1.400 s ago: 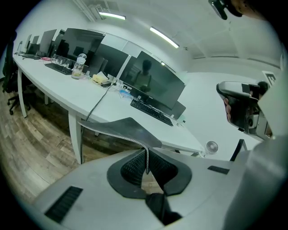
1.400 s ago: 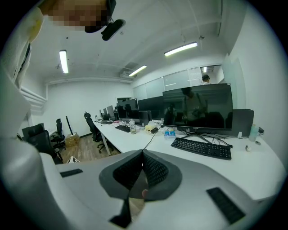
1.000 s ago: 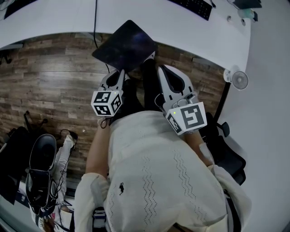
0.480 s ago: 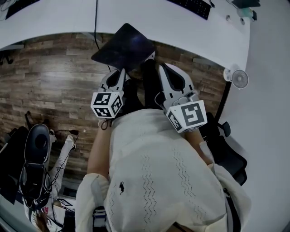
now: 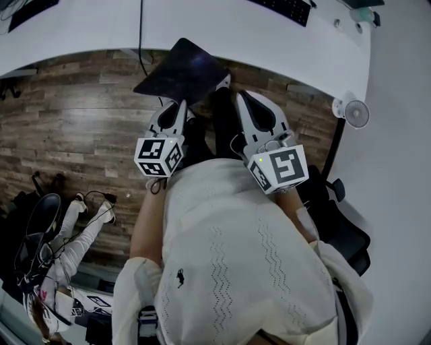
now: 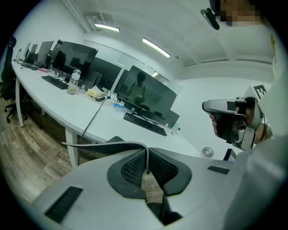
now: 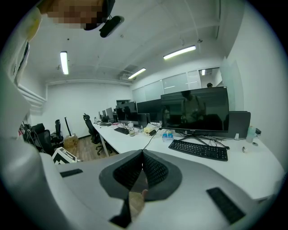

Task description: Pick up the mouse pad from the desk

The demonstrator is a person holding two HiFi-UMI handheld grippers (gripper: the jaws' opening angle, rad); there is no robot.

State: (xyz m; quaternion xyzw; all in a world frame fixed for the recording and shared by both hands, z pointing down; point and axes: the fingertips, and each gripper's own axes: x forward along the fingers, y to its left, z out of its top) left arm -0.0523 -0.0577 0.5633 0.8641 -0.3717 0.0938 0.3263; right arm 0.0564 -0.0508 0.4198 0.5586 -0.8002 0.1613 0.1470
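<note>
The black mouse pad (image 5: pixel 182 71) hangs in the air above the wooden floor, just off the white desk (image 5: pixel 269 40). My left gripper (image 5: pixel 180 106) is shut on the pad's near edge. In the left gripper view the pad (image 6: pixel 105 143) shows as a thin curved edge that runs down into the closed left gripper (image 6: pixel 147 156). My right gripper (image 5: pixel 241 101) is held beside the left one, to the pad's right, and is apart from it. In its own view the right gripper (image 7: pixel 142 158) is shut with nothing between its pads.
A keyboard (image 5: pixel 283 10) and a cable (image 5: pixel 140 34) lie on the desk. A small fan (image 5: pixel 355 113) stands at the desk's right end. An office chair (image 5: pixel 37 226) and a person's legs are at the lower left. Monitors (image 7: pixel 195 110) line the desk.
The pad has shifted slightly left with the left gripper. The chair and the person at the lower left have moved down and left. The right gripper has hardly moved.
</note>
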